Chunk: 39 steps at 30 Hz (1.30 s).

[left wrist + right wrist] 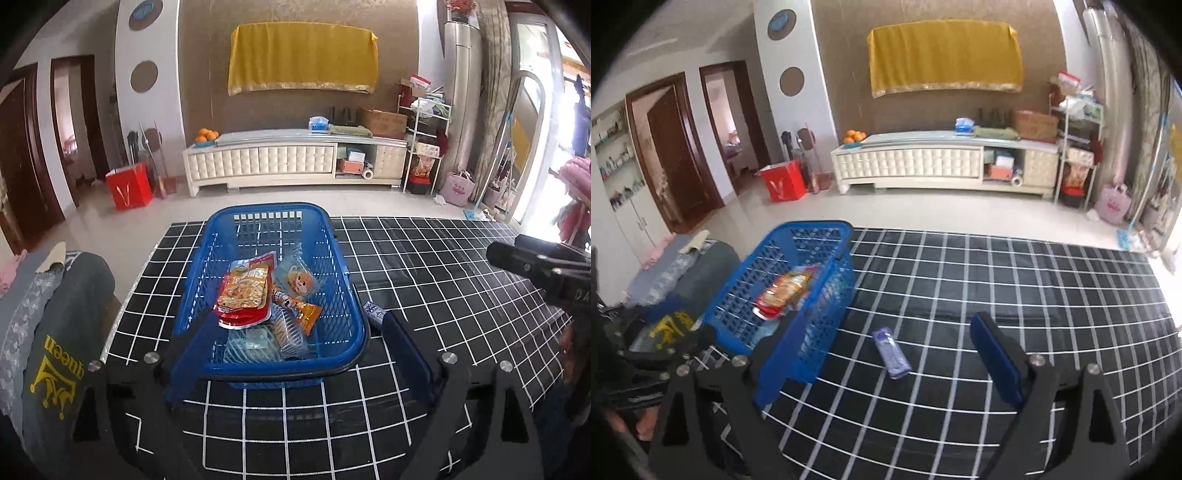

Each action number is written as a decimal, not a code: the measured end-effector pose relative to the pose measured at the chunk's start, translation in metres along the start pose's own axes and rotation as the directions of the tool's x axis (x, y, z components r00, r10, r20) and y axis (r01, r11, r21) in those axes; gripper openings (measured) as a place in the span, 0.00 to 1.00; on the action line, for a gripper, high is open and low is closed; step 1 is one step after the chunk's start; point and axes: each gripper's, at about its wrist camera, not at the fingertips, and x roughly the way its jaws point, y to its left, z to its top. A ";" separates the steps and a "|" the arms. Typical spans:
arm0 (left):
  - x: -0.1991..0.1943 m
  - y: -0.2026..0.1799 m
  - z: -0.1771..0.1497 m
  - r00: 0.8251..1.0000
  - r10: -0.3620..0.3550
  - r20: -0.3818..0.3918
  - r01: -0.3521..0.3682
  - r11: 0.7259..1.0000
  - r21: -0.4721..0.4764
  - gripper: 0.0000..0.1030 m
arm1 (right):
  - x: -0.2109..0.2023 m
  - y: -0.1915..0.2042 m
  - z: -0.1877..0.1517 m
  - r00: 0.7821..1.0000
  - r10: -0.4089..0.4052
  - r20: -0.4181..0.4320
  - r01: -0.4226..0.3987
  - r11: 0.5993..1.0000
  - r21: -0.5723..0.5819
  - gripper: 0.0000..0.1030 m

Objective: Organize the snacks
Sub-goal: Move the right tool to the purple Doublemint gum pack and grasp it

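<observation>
My left gripper [295, 343] is spread wide over the near end of the blue basket [334, 236], centre frame, snack packets [245, 291] piled inside. My right gripper [886, 354] is spread too, empty, hovering above a small purple packet [891, 352] lying on the grid tablecloth [1034, 295] just right of the basket.

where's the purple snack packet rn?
The purple snack packet lies flat on the checked tablecloth, just right of the blue basket, outside it, ahead of the open right hand-held gripper.
</observation>
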 end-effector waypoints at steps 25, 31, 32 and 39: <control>0.049 0.004 -0.073 0.973 0.188 -0.132 -0.214 0.952 -0.219 1.00 | 0.116 -0.002 -0.063 0.967 0.012 -0.255 -0.068 0.975 -0.213 1.00; 0.059 0.008 -0.082 0.966 0.181 -0.185 -0.223 0.944 -0.243 1.00 | 0.156 0.002 -0.063 0.946 0.052 -0.319 -0.131 0.964 -0.232 1.00; 0.061 0.007 -0.083 0.966 0.176 -0.190 -0.220 0.945 -0.243 1.00 | 0.163 0.003 -0.063 0.939 0.060 -0.338 -0.145 0.962 -0.233 0.99; 0.065 0.010 -0.084 0.962 0.185 -0.201 -0.231 0.943 -0.238 1.00 | 0.190 0.008 -0.068 0.912 0.043 -0.407 -0.162 0.951 -0.264 0.69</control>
